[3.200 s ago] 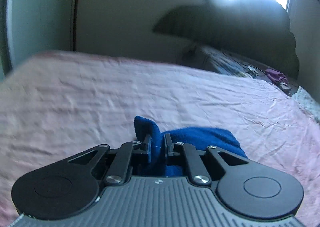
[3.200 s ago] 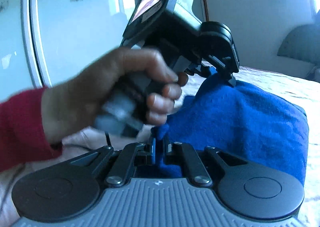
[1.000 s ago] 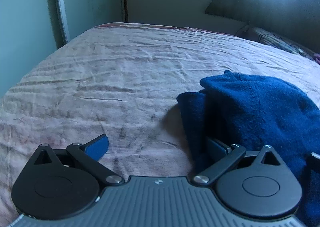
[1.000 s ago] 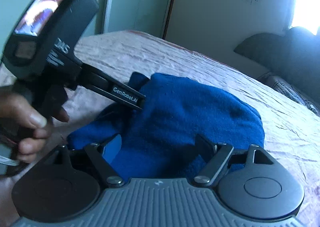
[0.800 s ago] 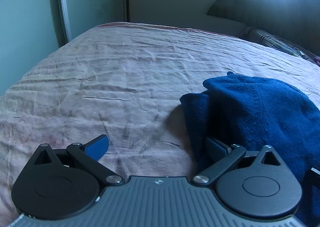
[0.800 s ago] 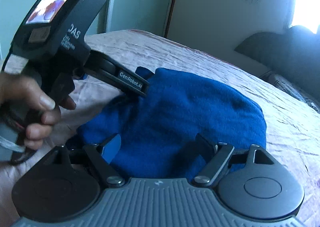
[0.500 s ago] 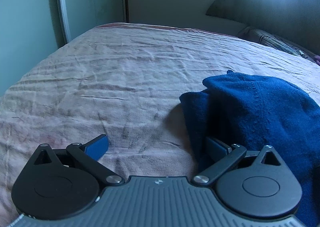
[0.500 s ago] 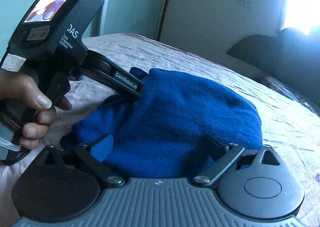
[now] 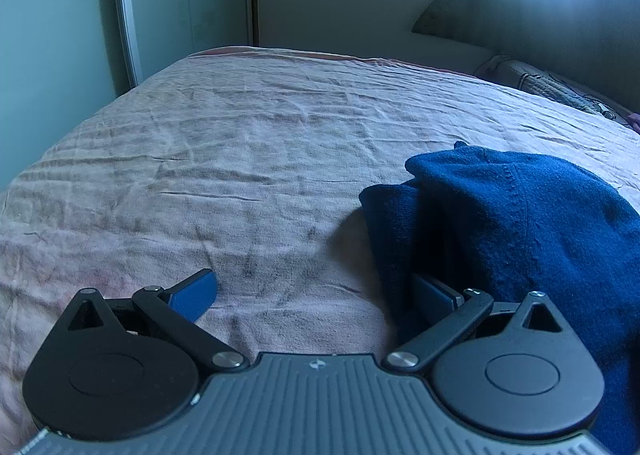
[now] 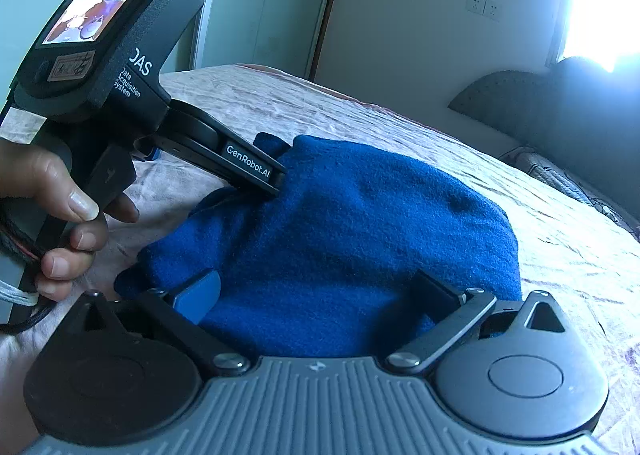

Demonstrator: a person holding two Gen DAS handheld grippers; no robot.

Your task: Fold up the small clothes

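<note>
Both of our tools, the left tool (image 9: 316, 291) and right tool (image 10: 320, 291), sit wide and empty against the blue garment (image 10: 360, 235) on the bed (image 9: 240, 159), seemingly poised for another fold.

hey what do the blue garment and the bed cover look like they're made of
Blue garment: probably fleece or brushed knit, matte with a fuzzy nap and soft, thick folds. Bed cover: thin woven cloth, likely cotton, pale pink and matte, creased all over with fine wrinkles.

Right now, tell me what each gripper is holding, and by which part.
Nothing is held. The left gripper and right gripper are both open around the blue fleece garment on the bed.
</note>
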